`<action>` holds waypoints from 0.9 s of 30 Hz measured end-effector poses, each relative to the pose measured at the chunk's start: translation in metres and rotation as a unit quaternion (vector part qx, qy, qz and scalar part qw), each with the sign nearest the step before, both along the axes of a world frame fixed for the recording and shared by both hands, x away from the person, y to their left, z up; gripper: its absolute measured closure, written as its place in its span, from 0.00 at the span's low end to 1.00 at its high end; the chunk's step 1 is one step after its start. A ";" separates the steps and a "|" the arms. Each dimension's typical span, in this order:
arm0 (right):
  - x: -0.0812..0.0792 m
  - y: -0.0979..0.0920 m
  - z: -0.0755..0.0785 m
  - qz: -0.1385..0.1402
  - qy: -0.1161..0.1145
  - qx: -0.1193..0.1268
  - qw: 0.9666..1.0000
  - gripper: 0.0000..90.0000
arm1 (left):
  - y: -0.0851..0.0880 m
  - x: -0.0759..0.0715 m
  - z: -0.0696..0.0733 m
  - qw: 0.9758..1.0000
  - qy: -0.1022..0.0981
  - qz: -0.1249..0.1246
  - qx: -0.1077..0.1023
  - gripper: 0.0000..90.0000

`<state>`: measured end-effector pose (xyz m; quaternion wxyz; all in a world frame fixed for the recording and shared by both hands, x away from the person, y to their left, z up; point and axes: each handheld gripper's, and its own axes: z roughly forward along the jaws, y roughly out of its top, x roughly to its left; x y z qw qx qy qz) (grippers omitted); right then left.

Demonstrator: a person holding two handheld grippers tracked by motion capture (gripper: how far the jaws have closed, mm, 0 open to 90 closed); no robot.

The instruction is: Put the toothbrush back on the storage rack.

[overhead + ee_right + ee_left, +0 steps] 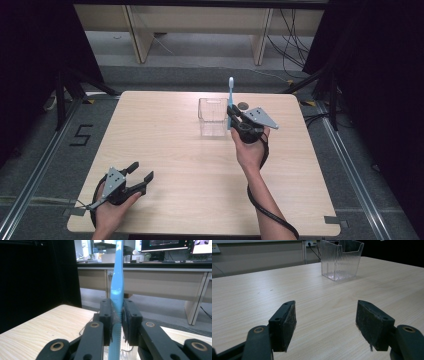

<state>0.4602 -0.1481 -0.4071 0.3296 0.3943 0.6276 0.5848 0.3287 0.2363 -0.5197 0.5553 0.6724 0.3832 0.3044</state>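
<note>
We see the right gripper (231, 113) clamped on a blue toothbrush (230, 95), its pads pressing the handle from both sides; the toothbrush stands upright, its head rising above the jaws and its ribbed lower handle running down below them. Just beside this gripper, toward our left gripper, sits a clear plastic box (213, 117), and a small dark round thing (243, 105) lies just beyond it. Our left gripper (140, 171) rests well apart from the box, jaws spread wide with nothing between them, low over the pale wooden table (180, 165). Beyond the table we see grey floor, wooden desks and loose cables
</note>
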 end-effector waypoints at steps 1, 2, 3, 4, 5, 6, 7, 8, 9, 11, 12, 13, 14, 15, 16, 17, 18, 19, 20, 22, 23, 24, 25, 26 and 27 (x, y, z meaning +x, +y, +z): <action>0.001 0.001 0.000 0.005 0.004 0.008 1.000 0.88 | 0.000 0.000 0.000 1.000 -0.001 0.000 0.000 0.36; 0.001 0.002 -0.001 0.003 0.009 0.011 1.000 0.88 | 0.000 0.000 0.000 1.000 0.000 0.001 -0.001 0.36; 0.002 0.002 0.000 0.005 0.008 0.006 1.000 0.88 | 0.001 -0.002 0.001 1.000 0.007 0.004 0.004 0.36; 0.002 0.002 -0.001 0.003 0.006 0.007 1.000 0.88 | 0.001 -0.001 0.001 1.000 0.004 0.004 0.002 0.36; 0.003 0.003 -0.001 0.002 0.006 0.009 1.000 0.88 | 0.001 -0.001 0.001 1.000 0.005 0.005 0.002 0.36; 0.003 0.003 -0.001 -0.001 0.006 0.010 1.000 0.88 | 0.001 -0.002 0.001 1.000 0.005 0.005 0.002 0.36; 0.004 0.004 0.000 -0.001 0.008 0.010 1.000 0.88 | 0.001 -0.001 0.001 1.000 0.005 0.005 0.002 0.36; 0.004 0.005 0.000 0.000 0.008 0.014 1.000 0.88 | 0.001 -0.001 0.001 1.000 0.005 0.005 0.002 0.36; 0.005 0.005 0.000 0.000 0.008 0.016 1.000 0.88 | 0.001 -0.002 0.001 1.000 0.006 0.004 0.003 0.36; 0.007 0.005 0.001 -0.003 0.001 0.007 1.000 0.88 | 0.001 -0.001 0.001 1.000 0.007 0.004 0.004 0.36; 0.007 0.006 0.001 -0.001 0.006 0.012 1.000 0.88 | 0.001 -0.001 0.001 1.000 0.006 0.004 0.003 0.36; 0.007 0.006 0.001 -0.003 0.005 0.015 1.000 0.88 | 0.001 -0.001 0.001 1.000 0.005 0.004 0.003 0.36; 0.008 0.006 0.002 -0.003 0.005 0.009 1.000 0.88 | 0.000 -0.001 0.000 1.000 0.001 0.002 -0.001 0.36; 0.009 0.007 0.002 -0.004 0.001 0.012 1.000 0.88 | 0.000 0.000 0.000 1.000 -0.002 0.000 -0.004 0.36; 0.009 0.007 0.002 -0.006 -0.002 0.010 1.000 0.88 | 0.001 0.000 0.000 1.000 -0.002 0.001 -0.004 0.36; 0.010 0.007 0.002 -0.003 -0.005 0.015 1.000 0.88 | 0.001 0.000 0.000 1.000 -0.002 0.001 -0.003 0.36; 0.011 0.007 0.002 -0.002 -0.004 0.010 1.000 0.89 | 0.002 -0.001 0.001 1.000 0.003 0.005 0.001 0.36; 0.012 0.007 0.002 -0.002 -0.002 0.013 1.000 0.88 | 0.002 -0.001 0.001 1.000 0.004 0.005 0.001 0.36; 0.013 0.007 0.002 -0.004 -0.002 0.011 1.000 0.88 | 0.002 -0.001 0.001 1.000 0.004 0.006 0.002 0.36; 0.016 0.006 0.001 -0.006 0.000 0.016 1.000 0.88 | 0.002 -0.001 0.001 1.000 0.004 0.006 0.002 0.36; 0.017 0.006 0.001 -0.008 0.001 0.015 1.000 0.88 | 0.002 -0.001 0.001 1.000 0.004 0.005 0.002 0.36; 0.017 0.005 0.001 -0.014 0.005 0.013 1.000 0.88 | 0.002 -0.001 0.001 1.000 0.004 0.005 0.002 0.36; 0.018 0.005 0.000 -0.011 0.001 0.017 1.000 0.88 | 0.002 -0.001 0.001 1.000 0.003 0.005 0.002 0.36; 0.019 0.005 0.001 -0.014 0.004 0.020 1.000 0.88 | 0.002 -0.001 0.001 1.000 0.004 0.005 0.002 0.36; 0.020 0.005 0.001 -0.010 0.000 0.020 1.000 0.88 | 0.002 -0.001 0.001 1.000 0.003 0.005 0.001 0.36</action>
